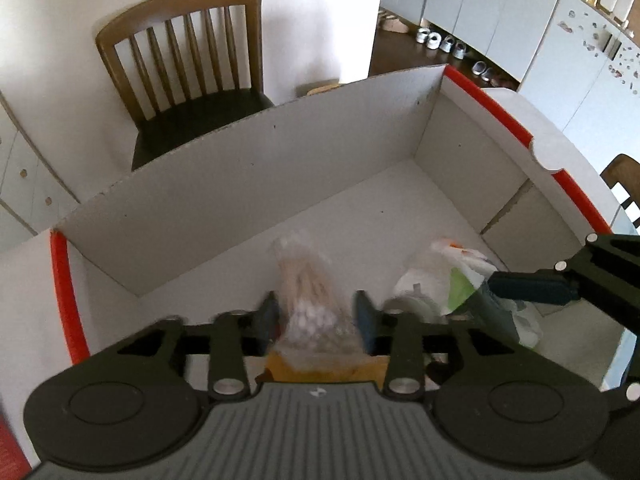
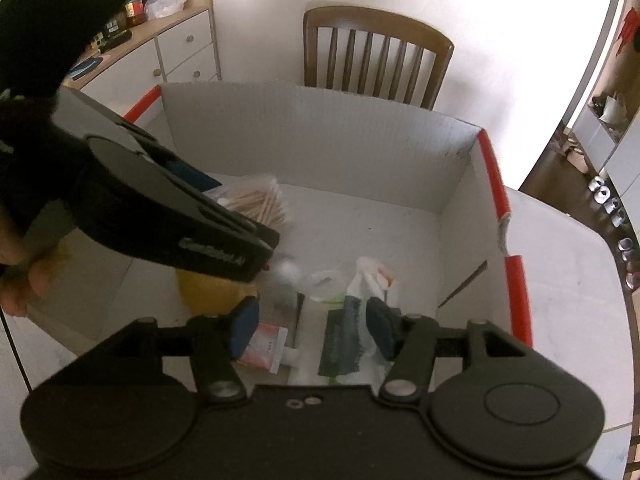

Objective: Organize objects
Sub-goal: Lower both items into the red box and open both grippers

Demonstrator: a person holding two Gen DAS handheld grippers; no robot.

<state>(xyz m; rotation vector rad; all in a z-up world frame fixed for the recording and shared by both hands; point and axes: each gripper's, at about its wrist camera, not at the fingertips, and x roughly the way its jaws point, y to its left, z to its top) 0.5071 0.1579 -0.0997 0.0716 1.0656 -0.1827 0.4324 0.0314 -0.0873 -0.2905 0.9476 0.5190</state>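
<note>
A white cardboard box (image 1: 240,184) with red-edged flaps holds the objects. My left gripper (image 1: 317,316) is open inside it, and a clear bag of cotton swabs (image 1: 308,292) lies between its blue pads with a small gap on each side. A yellow thing (image 1: 320,368) lies under that bag. In the right wrist view my right gripper (image 2: 312,328) is open low over the box (image 2: 320,140). Between its fingers sit a dark green and white packet (image 2: 344,340) and a pink sachet (image 2: 264,344). Beyond them lie a crumpled plastic bag (image 2: 372,276) and the swab bag (image 2: 260,204).
A wooden chair (image 1: 180,60) stands beyond the box's far wall. A white chest of drawers (image 2: 176,52) with bottles on top stands at the back left. Shoes (image 1: 440,40) line the floor by white cabinets. A person's hand (image 2: 20,280) shows at the left edge.
</note>
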